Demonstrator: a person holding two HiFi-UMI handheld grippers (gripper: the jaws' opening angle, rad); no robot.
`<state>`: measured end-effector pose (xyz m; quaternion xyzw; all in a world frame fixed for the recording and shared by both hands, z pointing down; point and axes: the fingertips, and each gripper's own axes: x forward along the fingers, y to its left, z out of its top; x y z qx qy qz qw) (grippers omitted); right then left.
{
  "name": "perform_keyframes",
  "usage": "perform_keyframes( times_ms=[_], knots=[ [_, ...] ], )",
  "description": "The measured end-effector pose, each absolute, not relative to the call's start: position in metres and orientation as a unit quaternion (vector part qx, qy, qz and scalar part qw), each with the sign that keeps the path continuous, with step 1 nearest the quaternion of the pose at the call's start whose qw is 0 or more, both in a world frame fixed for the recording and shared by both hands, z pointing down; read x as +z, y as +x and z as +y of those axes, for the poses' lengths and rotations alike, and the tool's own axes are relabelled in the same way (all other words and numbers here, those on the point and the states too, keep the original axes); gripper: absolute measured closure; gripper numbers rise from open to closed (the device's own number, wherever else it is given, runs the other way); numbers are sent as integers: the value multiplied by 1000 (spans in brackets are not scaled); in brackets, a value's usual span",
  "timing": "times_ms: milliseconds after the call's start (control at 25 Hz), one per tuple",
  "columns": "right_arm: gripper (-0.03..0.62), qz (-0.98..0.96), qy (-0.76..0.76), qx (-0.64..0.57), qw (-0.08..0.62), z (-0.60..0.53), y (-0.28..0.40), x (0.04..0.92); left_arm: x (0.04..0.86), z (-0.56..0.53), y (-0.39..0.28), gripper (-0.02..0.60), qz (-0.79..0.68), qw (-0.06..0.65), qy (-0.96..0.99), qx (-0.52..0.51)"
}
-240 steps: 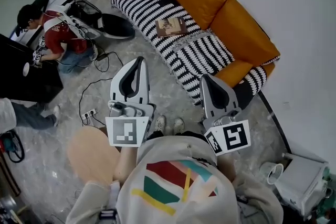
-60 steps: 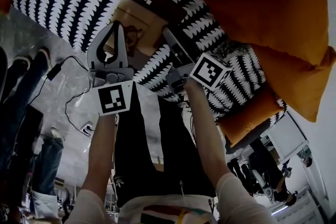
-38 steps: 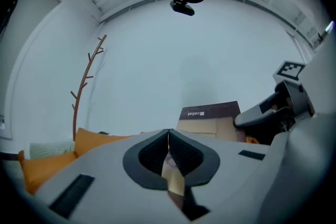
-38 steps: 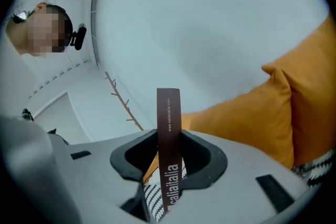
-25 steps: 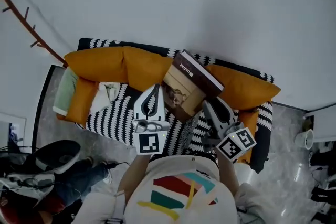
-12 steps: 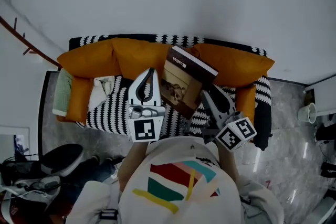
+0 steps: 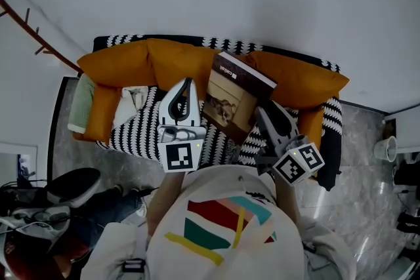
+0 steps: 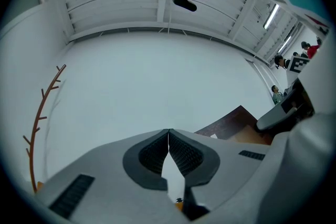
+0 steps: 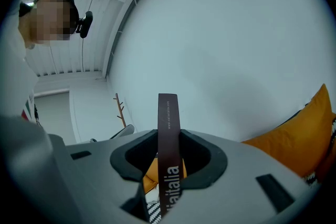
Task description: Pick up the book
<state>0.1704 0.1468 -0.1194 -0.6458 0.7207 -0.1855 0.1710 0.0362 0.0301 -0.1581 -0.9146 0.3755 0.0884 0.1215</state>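
The book [image 7: 233,96], brown-covered with a dark spine, stands tilted in the air in front of the sofa. My right gripper [image 7: 262,111] is shut on its lower right edge. In the right gripper view the dark spine [image 9: 168,113] rises straight up between the two pads of the right gripper [image 9: 168,138]. Just left of the book, my left gripper [image 7: 186,82] is shut with nothing in it and does not touch the book. In the left gripper view its tips [image 8: 168,132] meet, and a corner of the book [image 8: 231,124] shows to the right.
Behind the book, an orange sofa [image 7: 131,63] with a black-and-white striped blanket [image 7: 139,133] stands against a white wall. A white cloth [image 7: 134,99] and a pale green cushion [image 7: 80,105] lie at its left end. A brown branch-shaped coat rack [image 7: 31,35] hangs on the wall.
The book lay on the striped blanket at first; it is now lifted clear of it in my right gripper. Over the last second it has stayed held, shifting only slightly.
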Motion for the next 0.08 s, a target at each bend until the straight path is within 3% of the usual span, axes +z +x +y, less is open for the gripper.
perform_keyframes(
  times_ms=[80],
  knots=[
    [451, 722, -644, -185, 172, 146, 171, -120, -160, 30, 36, 574, 378, 124, -913, 89]
  ],
)
